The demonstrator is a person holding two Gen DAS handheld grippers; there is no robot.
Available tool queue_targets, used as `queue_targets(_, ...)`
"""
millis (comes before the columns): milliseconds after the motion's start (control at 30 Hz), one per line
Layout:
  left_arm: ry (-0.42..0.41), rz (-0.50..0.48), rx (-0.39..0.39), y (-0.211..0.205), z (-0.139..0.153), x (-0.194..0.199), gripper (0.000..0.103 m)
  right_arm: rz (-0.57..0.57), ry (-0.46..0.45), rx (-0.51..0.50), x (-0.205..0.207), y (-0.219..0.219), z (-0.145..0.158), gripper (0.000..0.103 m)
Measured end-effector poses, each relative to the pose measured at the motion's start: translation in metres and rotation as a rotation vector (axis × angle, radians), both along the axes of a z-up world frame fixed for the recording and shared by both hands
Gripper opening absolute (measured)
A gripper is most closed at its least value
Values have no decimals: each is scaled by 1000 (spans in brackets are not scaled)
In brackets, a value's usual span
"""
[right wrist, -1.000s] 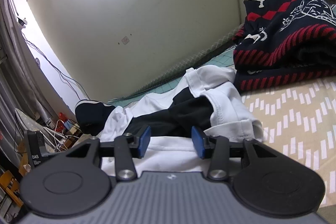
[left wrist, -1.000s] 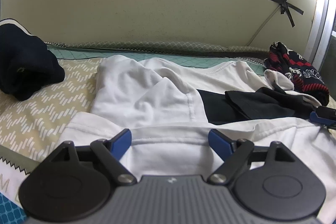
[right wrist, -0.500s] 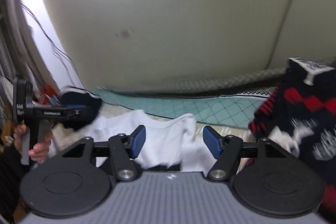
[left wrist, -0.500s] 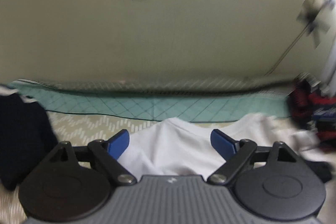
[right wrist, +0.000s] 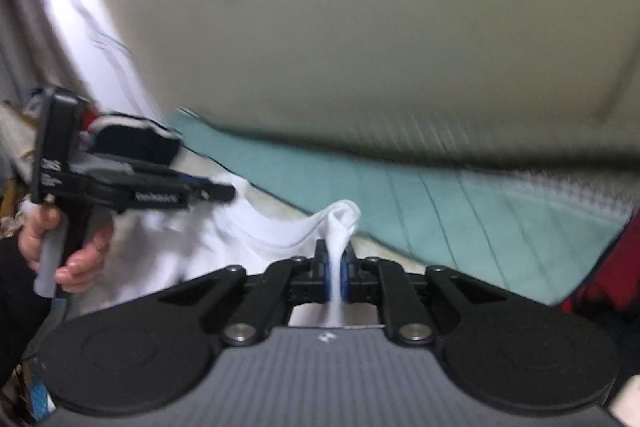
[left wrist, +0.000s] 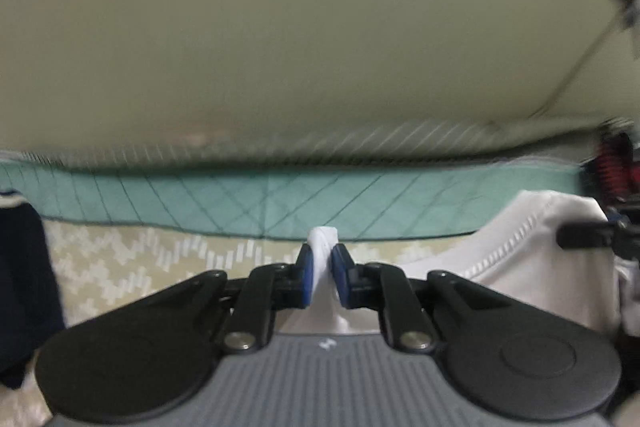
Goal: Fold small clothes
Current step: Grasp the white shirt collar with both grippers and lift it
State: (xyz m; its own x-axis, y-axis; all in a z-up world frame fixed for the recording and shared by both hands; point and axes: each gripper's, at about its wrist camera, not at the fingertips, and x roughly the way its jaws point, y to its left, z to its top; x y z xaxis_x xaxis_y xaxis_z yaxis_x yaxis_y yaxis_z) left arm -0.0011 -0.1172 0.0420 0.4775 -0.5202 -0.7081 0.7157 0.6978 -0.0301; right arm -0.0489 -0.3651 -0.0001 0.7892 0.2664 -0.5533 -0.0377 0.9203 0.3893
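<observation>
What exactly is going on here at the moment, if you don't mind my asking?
A person is folding a white cotton garment on a bed covered with a beige patterned sheet. The left gripper and the right gripper are each shut on a pinch of the white fabric, which stretches between them. The left hand shows in the right wrist view.

White garment (right wrist: 280,235), edge bunched, lifted off bed.
</observation>
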Motion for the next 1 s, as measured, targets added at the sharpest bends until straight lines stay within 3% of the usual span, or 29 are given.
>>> queue_targets(133,-53,-56,-143,56,40,-56,11,75,-140,-105,-53,32,53,4)
queue_targets(233,-90,-93,-204,106,49,-109,11,146,-198,-192,-102,66,73,4)
queue_targets(333,-96,-104,-224,150,41,-150,11,213,-239,-290,-157,107,72,4)
queue_targets(467,-7,-69,-216,197,1,-186,12,249,-204,-313,-211,150,40,4)
queue_targets(533,49,-39,-193,210,-19,-197,19,256,-174,-347,-229,170,17,5)
queue_targets(667,110,-18,-204,238,-37,-202,28,216,-80,-257,-242,181,-17,11)
queue_targets(733,95,-18,-273,256,-24,-201,50,221,-86,-221,-251,181,-13,30)
queue_targets(800,33,32,-335,276,-6,-198,64,234,-125,-148,-267,170,1,41)
queue_targets(900,5,104,-377,293,10,-178,82,183,-230,-60,-288,146,26,47)
queue_targets(1000,40,123,-371,285,11,-148,85,-14,-311,-45,-301,119,49,56)
